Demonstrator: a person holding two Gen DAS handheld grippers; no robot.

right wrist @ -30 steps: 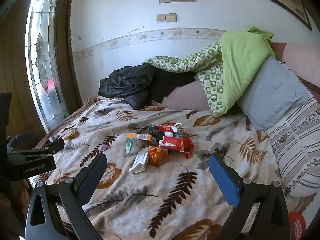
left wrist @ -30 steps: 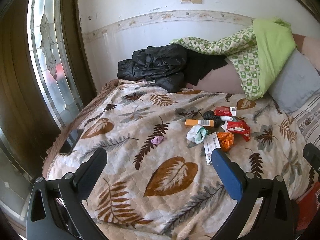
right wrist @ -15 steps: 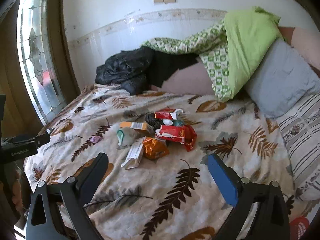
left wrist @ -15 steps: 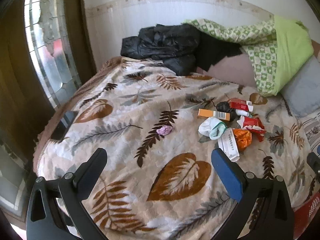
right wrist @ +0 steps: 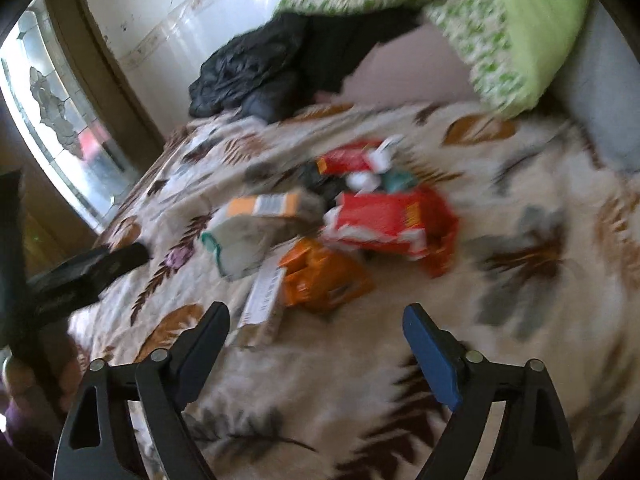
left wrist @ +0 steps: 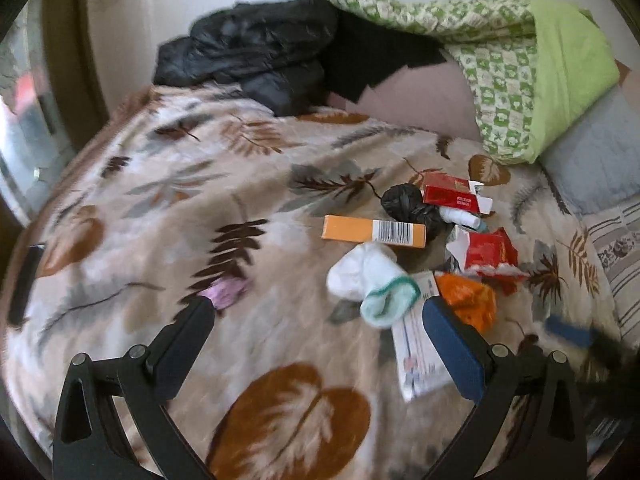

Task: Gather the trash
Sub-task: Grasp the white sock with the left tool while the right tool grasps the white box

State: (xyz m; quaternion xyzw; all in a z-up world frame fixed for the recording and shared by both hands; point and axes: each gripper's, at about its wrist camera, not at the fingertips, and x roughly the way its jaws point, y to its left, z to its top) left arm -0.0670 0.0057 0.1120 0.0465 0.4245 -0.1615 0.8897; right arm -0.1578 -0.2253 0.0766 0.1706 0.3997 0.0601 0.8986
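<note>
A heap of trash lies on the leaf-patterned bedspread (left wrist: 168, 200): an orange box (left wrist: 372, 232), a white sock (left wrist: 368, 280), an orange wrapper (left wrist: 468, 300), a white carton (left wrist: 420, 356), red packs (left wrist: 452, 196) and a black bag (left wrist: 408, 204). A small pink scrap (left wrist: 226, 292) lies apart, just beyond my left gripper's left finger. My left gripper (left wrist: 316, 320) hangs open above the bedspread, its blue finger over the white carton. My right gripper (right wrist: 316, 322) is empty and its jaws are closing, just short of the orange wrapper (right wrist: 324, 276) and white carton (right wrist: 260, 304).
A black jacket (left wrist: 256, 52) and a green quilt (left wrist: 520, 60) are piled at the head of the bed by a grey pillow (left wrist: 592, 164). A glass door (right wrist: 60, 112) stands to the left. The left gripper's body (right wrist: 84, 272) shows at the right view's left edge.
Both grippers have dropped and moved in toward the trash heap, which now looks much larger. The right gripper's jaws have narrowed. Nothing has been picked up.
</note>
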